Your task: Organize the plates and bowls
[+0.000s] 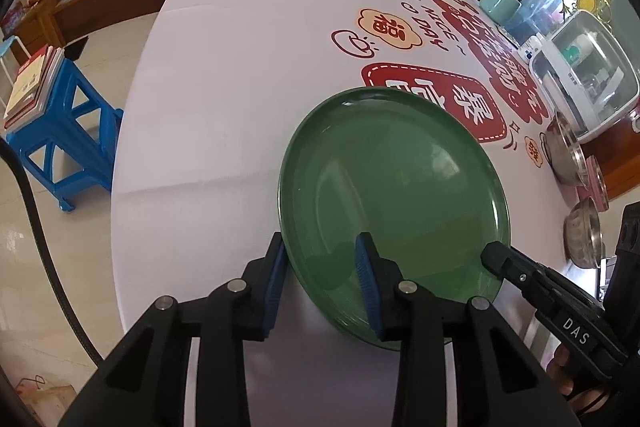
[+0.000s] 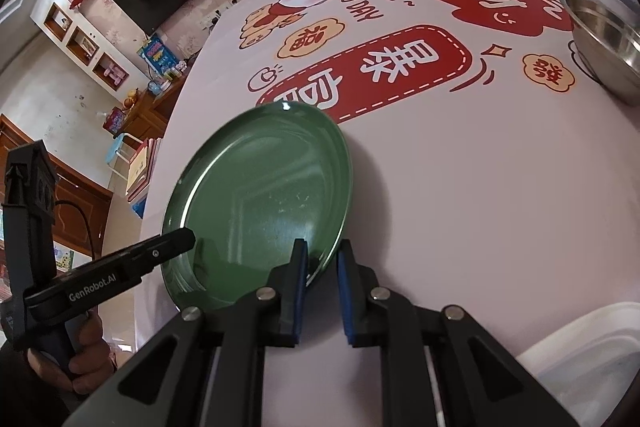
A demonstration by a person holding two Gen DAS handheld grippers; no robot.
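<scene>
Both my tongs pinch the green plate [image 1: 396, 195] at its near rim, low centre of frame: left tongs [image 1: 322, 281], right tongs [image 2: 322, 267]. It rests on the table [image 1: 208, 115]; the steel bowls [image 1: 576, 163] at right are still unsorted.

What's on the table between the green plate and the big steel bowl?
Nothing stands there. In the right wrist view, only printed tablecloth lies between the green plate and the steel bowl.

steel bowl [image 2: 608, 39] cropped, white tub [image 2: 592, 355] perhaps cropped
</scene>
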